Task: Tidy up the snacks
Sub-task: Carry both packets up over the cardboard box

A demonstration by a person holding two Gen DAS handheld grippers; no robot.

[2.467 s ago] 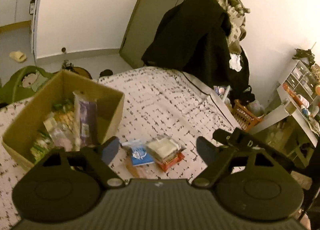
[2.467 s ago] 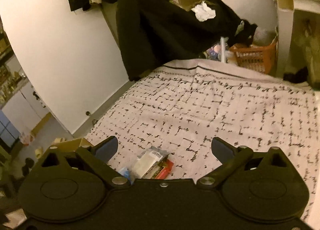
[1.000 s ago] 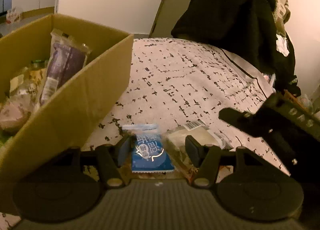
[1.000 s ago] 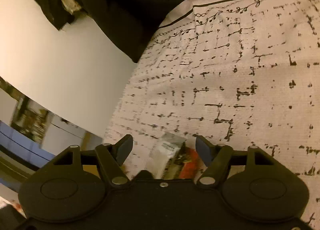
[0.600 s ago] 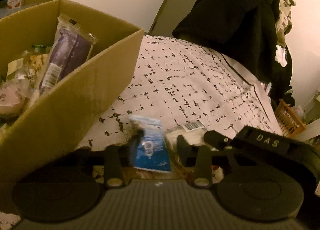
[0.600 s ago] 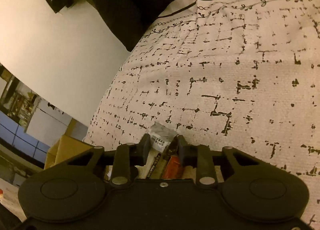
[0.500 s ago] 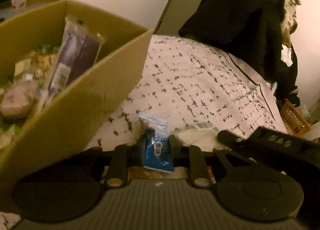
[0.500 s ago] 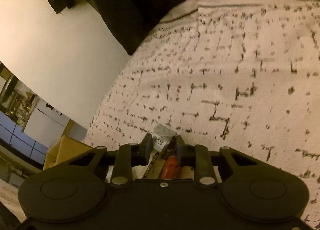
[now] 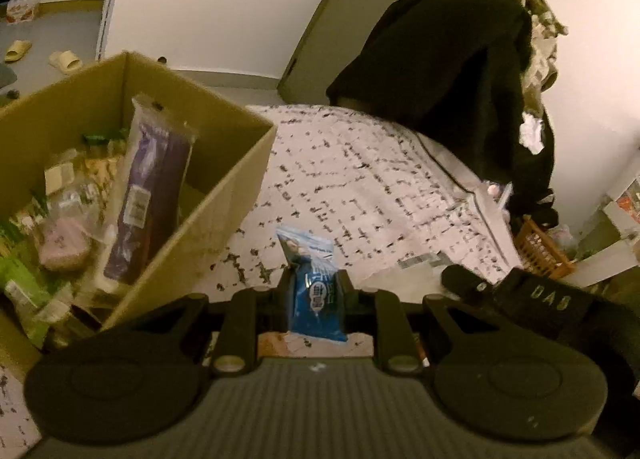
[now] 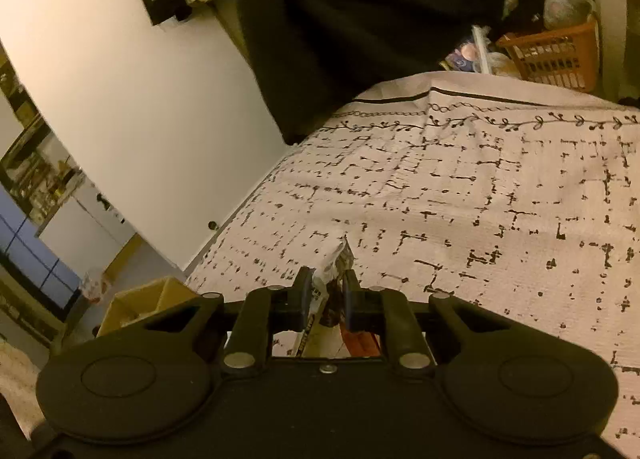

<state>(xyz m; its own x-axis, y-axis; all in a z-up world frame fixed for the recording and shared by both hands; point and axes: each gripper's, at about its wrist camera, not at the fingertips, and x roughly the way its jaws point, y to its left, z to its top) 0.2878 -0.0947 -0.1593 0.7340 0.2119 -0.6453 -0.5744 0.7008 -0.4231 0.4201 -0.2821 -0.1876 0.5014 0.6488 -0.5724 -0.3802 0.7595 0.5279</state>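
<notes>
The left gripper (image 9: 314, 289) is pinching a blue foil snack packet (image 9: 316, 295) beside the open brown cardboard box (image 9: 224, 195); the right gripper (image 10: 325, 295) is clamping a crinkled clear-wrapped snack pack (image 10: 332, 271) over the black-flecked white bedspread (image 10: 480, 199).

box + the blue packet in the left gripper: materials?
Cardboard box: looks like plain brown corrugated cardboard, matte, with raw cut top edges.
Blue snack packet: likely thin plastic film, glossy; it shows highlights, a crimped clear top seal, and buckles where the left gripper pinches it.

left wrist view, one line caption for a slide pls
Left gripper clamps a blue snack packet beside the cardboard box.
</notes>
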